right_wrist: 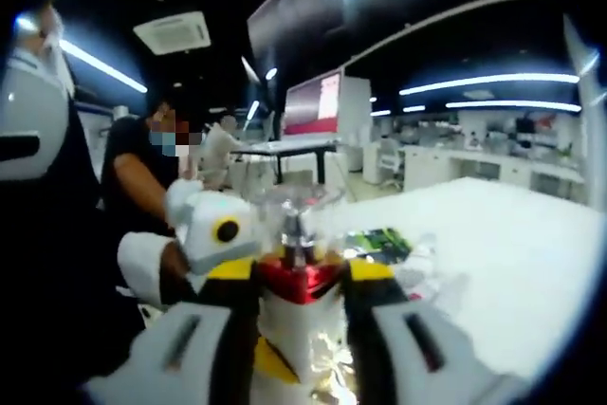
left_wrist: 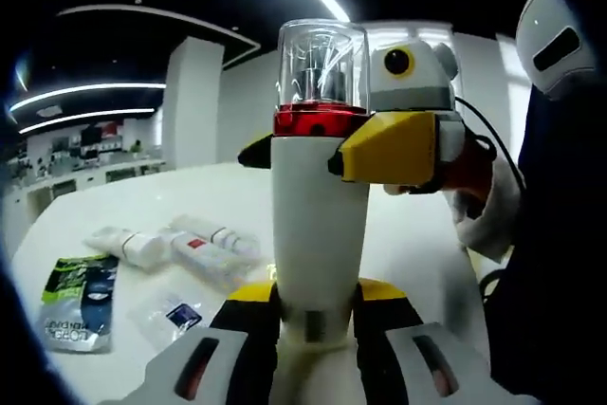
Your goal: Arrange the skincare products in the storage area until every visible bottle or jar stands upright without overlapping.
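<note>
Left gripper view: left gripper (left_wrist: 318,329) clamps the bottle (left_wrist: 320,225) base above the desk (left_wrist: 417,244), right gripper (left_wrist: 389,147) pinches its collar; we'd lower it plumb beside the tubes (left_wrist: 180,246).

1. In the left gripper view, a tall white bottle (left_wrist: 320,225) with a clear cap stands at centre between the left claw (left_wrist: 320,348) jaws, blocking the way straight ahead.
2. The right claw (left_wrist: 398,144) grips the bottle's red collar from 3 o'clock, closing that side.
3. At 8 o'clock, white tubes (left_wrist: 175,246), a green pouch (left_wrist: 78,301) and a small clear packet (left_wrist: 175,315) lie on the table (left_wrist: 190,196).
4. In the right gripper view, the table (right_wrist: 503,253) from 3 to 4 o'clock lies bare.
</note>
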